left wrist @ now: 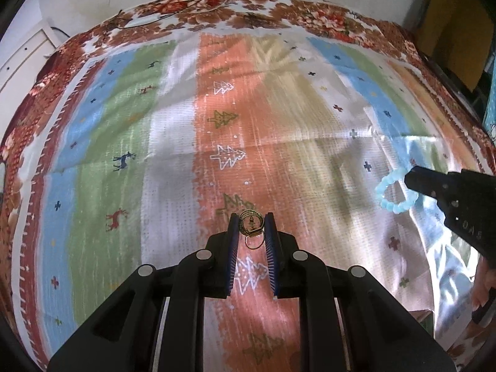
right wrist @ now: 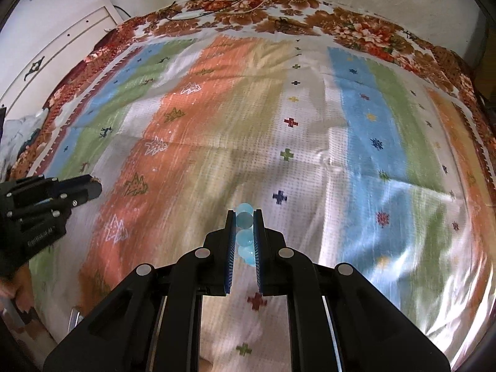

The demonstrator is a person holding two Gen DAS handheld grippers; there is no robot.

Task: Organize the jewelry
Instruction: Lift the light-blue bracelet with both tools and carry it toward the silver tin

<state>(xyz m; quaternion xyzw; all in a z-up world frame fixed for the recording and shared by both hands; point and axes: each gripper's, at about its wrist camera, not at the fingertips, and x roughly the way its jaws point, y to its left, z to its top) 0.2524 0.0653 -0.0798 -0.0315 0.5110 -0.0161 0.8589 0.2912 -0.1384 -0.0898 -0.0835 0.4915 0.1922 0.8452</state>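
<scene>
Left gripper: fingers nearly closed on a small cluster of gold rings, pinched at the tips, with one loop hanging below the pads. The rings are clear of the striped cloth that covers the bed.

Right gripper: fingers closed tight on a pale blue bead bracelet. In the right wrist view the beads run in a line along the gap between the pads; in the left wrist view the rest of the bracelet hangs as an open loop from the tip, off the cloth.

Both pieces are held in the air, well apart, rings to the left and bracelet to the right. No tray, box or stand shows in either view, so the place to set them down cannot be determined. Judgement: each hand must carry its own piece; neither is nearer a visible target.
</scene>
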